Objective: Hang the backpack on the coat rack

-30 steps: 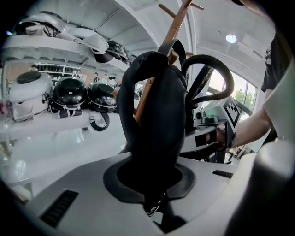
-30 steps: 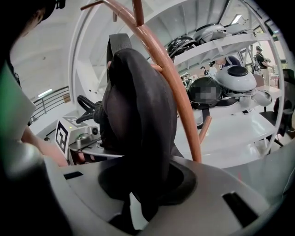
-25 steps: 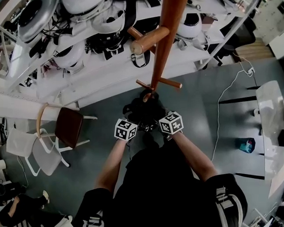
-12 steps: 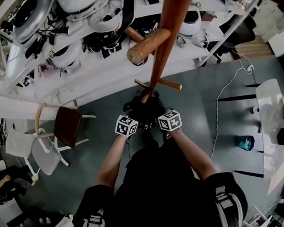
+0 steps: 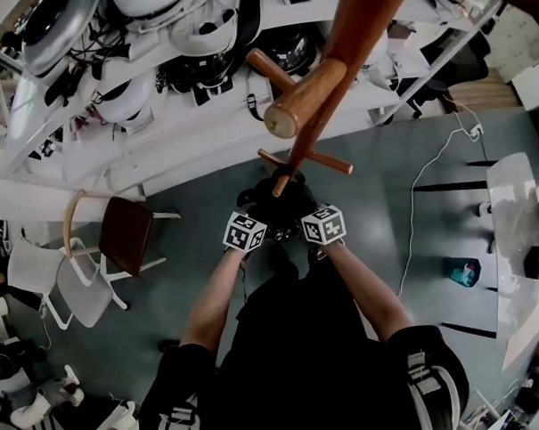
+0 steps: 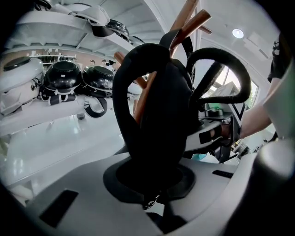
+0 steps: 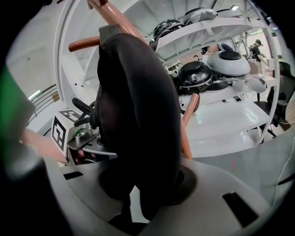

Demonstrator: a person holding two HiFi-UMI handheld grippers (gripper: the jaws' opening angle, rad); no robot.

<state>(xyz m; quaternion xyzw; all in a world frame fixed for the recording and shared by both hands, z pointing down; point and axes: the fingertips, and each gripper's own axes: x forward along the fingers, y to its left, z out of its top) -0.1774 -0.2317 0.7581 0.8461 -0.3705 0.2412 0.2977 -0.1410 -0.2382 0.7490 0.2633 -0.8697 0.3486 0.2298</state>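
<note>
A black backpack (image 5: 274, 201) hangs between my two grippers, close against the wooden coat rack (image 5: 324, 87). One lower peg (image 5: 280, 179) points at the bag's top; whether its handle sits over that peg I cannot tell. In the left gripper view the left gripper (image 6: 154, 193) is shut on the backpack (image 6: 161, 120), a strap loop (image 6: 226, 73) arches to the right, and the rack's pegs (image 6: 189, 25) rise behind. In the right gripper view the right gripper (image 7: 138, 193) is shut on the backpack (image 7: 138, 120), with the rack (image 7: 186, 124) just behind it.
White shelves (image 5: 149, 124) loaded with round helmets run behind the rack. A brown-seated chair (image 5: 126, 235) and white chairs (image 5: 61, 285) stand at the left. A white cable (image 5: 421, 207) crosses the grey floor; a white table (image 5: 518, 238) and a teal object (image 5: 468, 272) are at the right.
Both grippers and the backpack have edged slightly closer to the rack's pole. The head view has shifted, so the near upper peg now shows further right.
</note>
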